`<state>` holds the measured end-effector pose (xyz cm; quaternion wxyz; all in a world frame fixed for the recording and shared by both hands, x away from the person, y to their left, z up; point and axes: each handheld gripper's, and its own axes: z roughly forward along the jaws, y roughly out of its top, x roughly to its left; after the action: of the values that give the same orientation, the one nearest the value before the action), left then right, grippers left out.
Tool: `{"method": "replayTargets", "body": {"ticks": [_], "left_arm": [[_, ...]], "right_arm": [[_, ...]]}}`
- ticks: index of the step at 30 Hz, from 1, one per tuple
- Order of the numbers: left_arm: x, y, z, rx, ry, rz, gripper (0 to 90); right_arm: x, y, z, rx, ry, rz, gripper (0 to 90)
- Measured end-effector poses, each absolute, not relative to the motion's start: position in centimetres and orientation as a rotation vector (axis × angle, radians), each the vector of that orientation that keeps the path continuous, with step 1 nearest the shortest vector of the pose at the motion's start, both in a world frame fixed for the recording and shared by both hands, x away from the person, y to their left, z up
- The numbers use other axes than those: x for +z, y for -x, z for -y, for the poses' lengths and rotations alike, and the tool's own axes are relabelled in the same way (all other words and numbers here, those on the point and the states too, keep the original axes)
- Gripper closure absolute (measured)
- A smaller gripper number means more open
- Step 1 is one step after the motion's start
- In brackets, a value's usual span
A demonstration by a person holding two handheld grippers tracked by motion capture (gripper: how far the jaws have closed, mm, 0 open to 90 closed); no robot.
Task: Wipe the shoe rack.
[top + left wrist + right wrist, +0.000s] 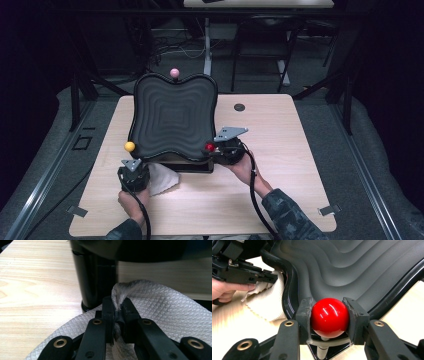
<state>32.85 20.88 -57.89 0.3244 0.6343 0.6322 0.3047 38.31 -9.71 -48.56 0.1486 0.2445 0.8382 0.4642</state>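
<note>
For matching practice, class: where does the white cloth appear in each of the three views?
High view: white cloth lower left of centre, beside the left gripper.
Left gripper view: bottom centre and right, pinched between the fingers.
Right gripper view: left.
Shared landmark: black ridged tray.

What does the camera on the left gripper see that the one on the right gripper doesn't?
The left gripper view alone shows the left gripper from behind, its jaws pinched shut on a fold of the white cloth, with a black post standing on the wooden table just ahead.

The right gripper view alone shows the right gripper clamped on a red ball that sits on a short stem, and the rippled top of the black tray.

Both show the cloth, the table and the dark tray's edge.
</note>
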Motion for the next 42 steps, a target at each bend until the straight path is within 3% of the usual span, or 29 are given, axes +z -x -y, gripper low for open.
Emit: {"method": "replayTargets", "body": {"ticks": [42], "left_arm": [[-58.6, -32.1, -8.7, 0.6, -1.816, -1.336, 83.2]], "right_arm": [[-48.6, -38.4, 9.8, 1.338, -0.705, -2.412, 60.5]]}}
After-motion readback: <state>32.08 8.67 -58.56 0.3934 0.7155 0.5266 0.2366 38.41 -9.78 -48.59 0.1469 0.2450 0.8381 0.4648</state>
